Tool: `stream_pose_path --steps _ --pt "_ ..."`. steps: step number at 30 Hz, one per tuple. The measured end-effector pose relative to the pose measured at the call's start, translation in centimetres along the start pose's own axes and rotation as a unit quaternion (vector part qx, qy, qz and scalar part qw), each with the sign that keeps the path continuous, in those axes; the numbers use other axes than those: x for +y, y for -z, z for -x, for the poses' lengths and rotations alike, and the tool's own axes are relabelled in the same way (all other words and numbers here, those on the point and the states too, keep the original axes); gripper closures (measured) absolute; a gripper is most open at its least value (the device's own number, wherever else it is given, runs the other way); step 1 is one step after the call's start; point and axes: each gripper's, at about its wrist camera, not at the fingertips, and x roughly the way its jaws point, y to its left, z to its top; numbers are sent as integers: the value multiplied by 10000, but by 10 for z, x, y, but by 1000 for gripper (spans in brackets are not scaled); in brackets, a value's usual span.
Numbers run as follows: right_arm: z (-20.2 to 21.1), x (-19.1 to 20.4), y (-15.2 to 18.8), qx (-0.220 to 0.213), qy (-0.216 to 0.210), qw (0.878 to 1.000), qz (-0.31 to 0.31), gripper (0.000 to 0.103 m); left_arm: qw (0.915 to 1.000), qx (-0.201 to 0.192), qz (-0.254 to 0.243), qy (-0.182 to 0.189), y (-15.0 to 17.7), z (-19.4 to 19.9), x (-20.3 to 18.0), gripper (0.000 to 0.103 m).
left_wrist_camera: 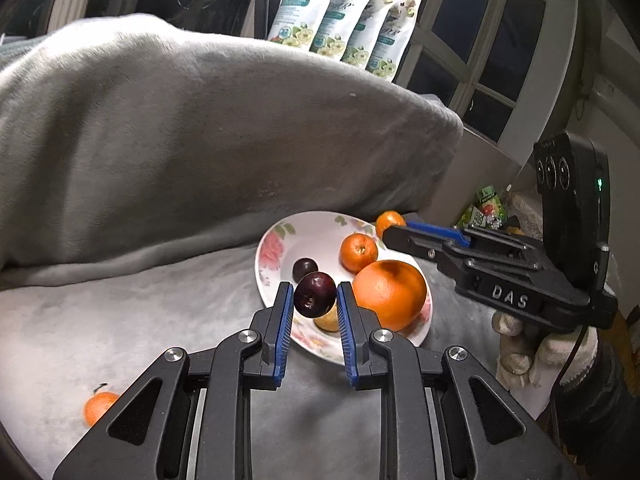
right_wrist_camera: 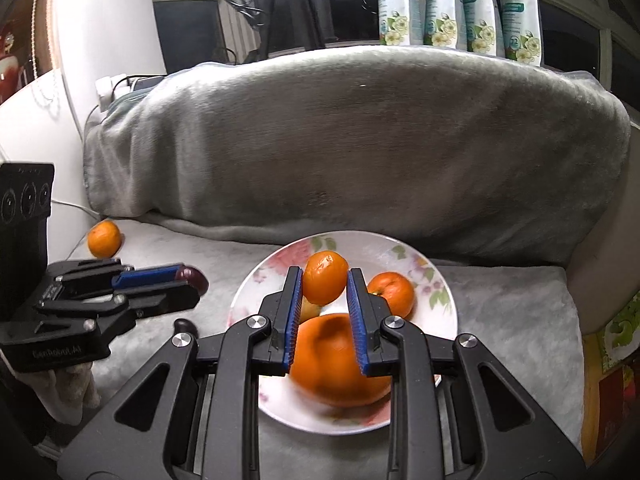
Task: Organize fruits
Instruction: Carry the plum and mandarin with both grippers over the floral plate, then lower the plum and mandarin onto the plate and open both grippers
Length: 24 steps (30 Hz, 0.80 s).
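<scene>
Right now both grippers hover by the flowered plate [left_wrist_camera: 272, 248], which sits on a grey blanket [left_wrist_camera: 200, 140] spread over the seat and its backrest. Seen from the left wrist, the left gripper [left_wrist_camera: 315, 294] has its blue pads clamped on a dark plum [left_wrist_camera: 315, 294], held in the air above the near rim of the plate. On the plate lie a second plum [left_wrist_camera: 305, 269] toward the middle, a small tangerine [left_wrist_camera: 358, 252] behind it, a big orange [left_wrist_camera: 390, 294] at the near right side, and a yellowish fruit [left_wrist_camera: 326, 320] partly hidden behind the held plum; what kind it is I cannot tell. From the right wrist, the right gripper [right_wrist_camera: 324, 284] is closed on another tangerine [right_wrist_camera: 325, 282], lifted over the middle of the plate, with the big orange blurred just below the fingers. One more tangerine [right_wrist_camera: 105, 239] rests on the blanket well to the left of the plate, near the foot of the backrest. A gloved hand [left_wrist_camera: 520, 348] holds the right gripper's handle at the right of the plate. Beyond the plate, behind the backrest, four white floral packets [right_wrist_camera: 456, 4] stand in a row along the window sill.
</scene>
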Motion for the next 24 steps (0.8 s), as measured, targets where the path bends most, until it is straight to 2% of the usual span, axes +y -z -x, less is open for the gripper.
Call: stream_pose_path --steps 24 --pt "-32 -16 -11 268 -9 9995 -171 79 9994 262 -233 0 1 -23 -7 82"
